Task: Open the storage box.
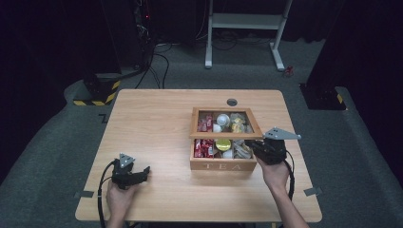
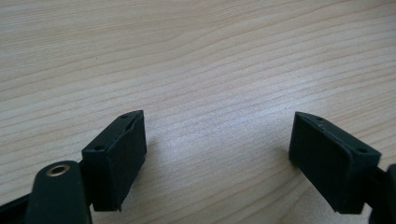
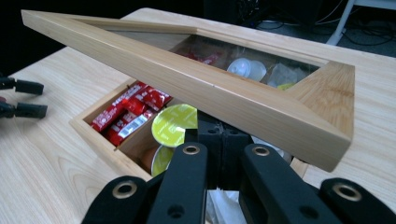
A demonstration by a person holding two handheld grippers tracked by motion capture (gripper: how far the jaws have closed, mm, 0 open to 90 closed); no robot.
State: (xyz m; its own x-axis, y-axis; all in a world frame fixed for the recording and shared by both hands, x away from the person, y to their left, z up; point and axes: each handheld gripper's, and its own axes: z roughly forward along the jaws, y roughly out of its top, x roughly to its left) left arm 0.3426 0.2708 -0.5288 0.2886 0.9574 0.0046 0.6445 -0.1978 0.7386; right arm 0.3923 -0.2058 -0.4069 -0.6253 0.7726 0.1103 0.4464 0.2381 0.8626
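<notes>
A wooden tea box (image 1: 223, 165) marked TEA stands right of the table's middle. Its glass-paned lid (image 1: 226, 135) is tilted up at the front. My right gripper (image 1: 253, 147) is at the box's front right corner. In the right gripper view its jaws (image 3: 222, 140) are shut side by side, with their tips under the front rail of the lid (image 3: 224, 95), which rests raised above them. Red sachets (image 3: 128, 112) and a yellow-green capsule (image 3: 175, 125) lie in the open box (image 3: 100, 144). My left gripper (image 1: 142, 172) sits low over bare table at the front left, open and holding nothing (image 2: 217, 149).
A round cable hole (image 1: 232, 101) sits in the tabletop (image 1: 152, 123) behind the box. White capsules and clear packets (image 1: 223, 118) show through the lid's glass. A white desk frame (image 1: 244, 23) and cables are on the floor beyond the table.
</notes>
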